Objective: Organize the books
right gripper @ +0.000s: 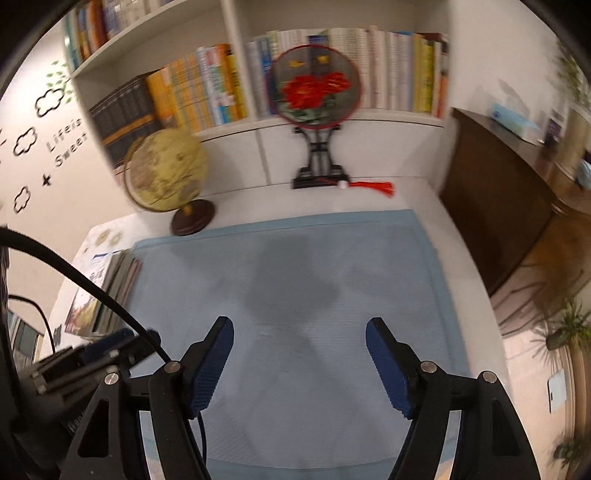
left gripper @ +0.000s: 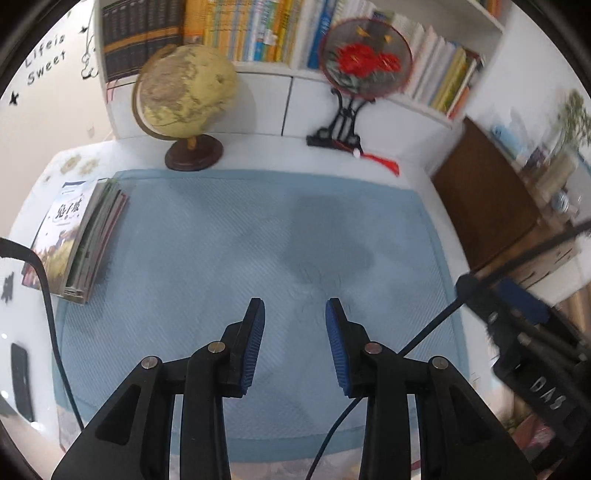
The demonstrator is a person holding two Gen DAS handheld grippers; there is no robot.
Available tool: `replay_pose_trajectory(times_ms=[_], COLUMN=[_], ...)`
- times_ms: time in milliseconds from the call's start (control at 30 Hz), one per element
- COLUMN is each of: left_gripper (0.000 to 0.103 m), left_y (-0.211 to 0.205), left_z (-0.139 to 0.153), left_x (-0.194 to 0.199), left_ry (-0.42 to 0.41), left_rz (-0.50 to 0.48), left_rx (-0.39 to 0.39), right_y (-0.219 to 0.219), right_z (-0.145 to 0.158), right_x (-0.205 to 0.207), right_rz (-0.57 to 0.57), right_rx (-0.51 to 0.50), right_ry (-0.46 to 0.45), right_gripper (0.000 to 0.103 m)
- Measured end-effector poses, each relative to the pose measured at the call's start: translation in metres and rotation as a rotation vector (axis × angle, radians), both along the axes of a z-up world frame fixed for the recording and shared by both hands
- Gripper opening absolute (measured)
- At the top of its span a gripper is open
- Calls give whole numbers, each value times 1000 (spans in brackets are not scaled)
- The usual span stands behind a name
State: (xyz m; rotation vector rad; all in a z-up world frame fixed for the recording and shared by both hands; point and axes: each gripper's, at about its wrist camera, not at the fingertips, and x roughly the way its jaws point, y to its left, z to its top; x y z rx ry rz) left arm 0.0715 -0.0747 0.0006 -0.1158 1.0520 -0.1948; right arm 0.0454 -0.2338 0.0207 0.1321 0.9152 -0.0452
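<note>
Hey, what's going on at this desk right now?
Someone is tidying books with a hand-held claw in each hand. Right now neither holds anything: the left claw and the right claw are both open above the bare blue mat. A stack of books lies at the mat's left edge. At the back stand a globe and a round fan on a stand, under a full bookshelf.

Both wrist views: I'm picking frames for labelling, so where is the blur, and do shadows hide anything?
Left wrist view: right edge smeared, right gripper blurred; stack of books and globe fairly sharp. Right wrist view: globe and shelf books motion-blurred. Both: soft grey shadows on the blue mat, hiding nothing; fisheye bends the shelves.
</note>
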Motion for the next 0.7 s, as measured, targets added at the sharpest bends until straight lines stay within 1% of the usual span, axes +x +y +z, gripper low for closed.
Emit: replay_pose_trajectory(times_ms=[100,167,267,367,400,433,500,700], left_gripper=[32,32,33,44,55,69,78,79], left_y=[-17,-25,-39,-44,-46,-47,-50,-56], left_z=[-8,-12,-13,-11,-9,-8,-3,1], left_x=[-7,-11,-17,-19,-20,-21,-24,-27], left_ry=[29,35,18,9,-3,-11,-44,-70], left_rz=[-9,-9,-4,-8,-7,-5,-1,-6], left_rx=[7,18,88,115,125,132,139,163], right_y=[-15,-21,-25,-30,-31,-33,-36,-41], right_z=[-4,-6,-8,-9,-10,-10,-11,-12], right_x=[-5,-5,-8,-10,-13,-14,-14,-18], right_rz=[-21,-15,-6,1,0,3,2,3], right_rx=[-11,-20,-27,-31,-30,-24,-19,-7], right_ry=[11,18,19,21,22,22,21,21], right_gripper=[72,72,72,72,72,72,72,72])
